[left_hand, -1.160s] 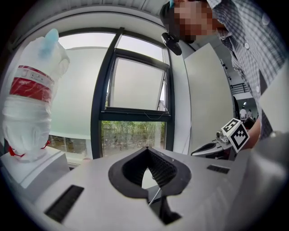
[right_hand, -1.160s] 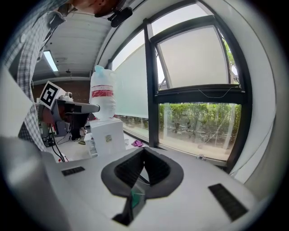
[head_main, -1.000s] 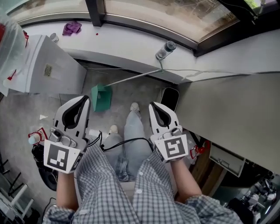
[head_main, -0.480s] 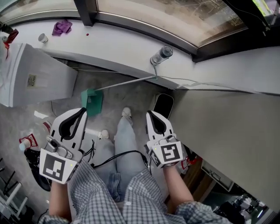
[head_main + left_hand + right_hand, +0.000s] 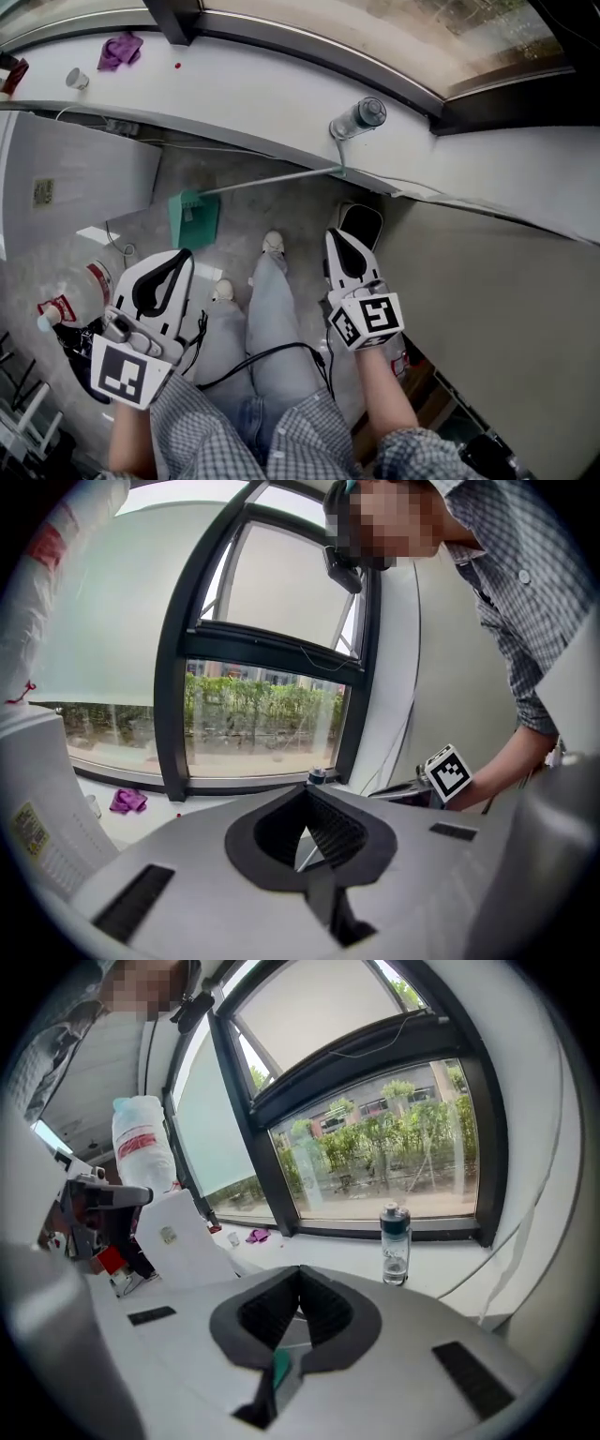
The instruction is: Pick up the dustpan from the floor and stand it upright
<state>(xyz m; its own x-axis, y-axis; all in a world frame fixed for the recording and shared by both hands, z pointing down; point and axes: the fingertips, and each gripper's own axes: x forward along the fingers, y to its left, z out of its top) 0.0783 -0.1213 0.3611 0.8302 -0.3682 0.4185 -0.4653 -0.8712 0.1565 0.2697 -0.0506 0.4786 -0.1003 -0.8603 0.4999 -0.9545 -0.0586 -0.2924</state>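
The green dustpan point(image 5: 194, 218) lies on the grey floor below the windowsill, and its long grey handle point(image 5: 272, 178) slants up to the sill's edge. My left gripper point(image 5: 182, 254) hovers a little nearer than the pan, shut and holding nothing. My right gripper point(image 5: 334, 233) is off to the pan's right, also shut and empty. In the left gripper view the left gripper point(image 5: 306, 790) points at the window. In the right gripper view a sliver of the green dustpan point(image 5: 281, 1366) shows under the right gripper point(image 5: 300, 1270).
A water bottle point(image 5: 357, 116) stands on the white sill point(image 5: 234, 89), with a purple cloth point(image 5: 119, 49) and a small cup point(image 5: 74, 78) further left. A white cabinet point(image 5: 56, 178), a red-labelled plastic bottle point(image 5: 73, 292), a black oval object point(image 5: 360, 223) and a grey panel point(image 5: 506, 281) ring the floor patch. The person's shoes point(image 5: 273, 244) stand between the grippers.
Both grippers have sunk toward the floor, both still shut. The dustpan has not moved on the floor.
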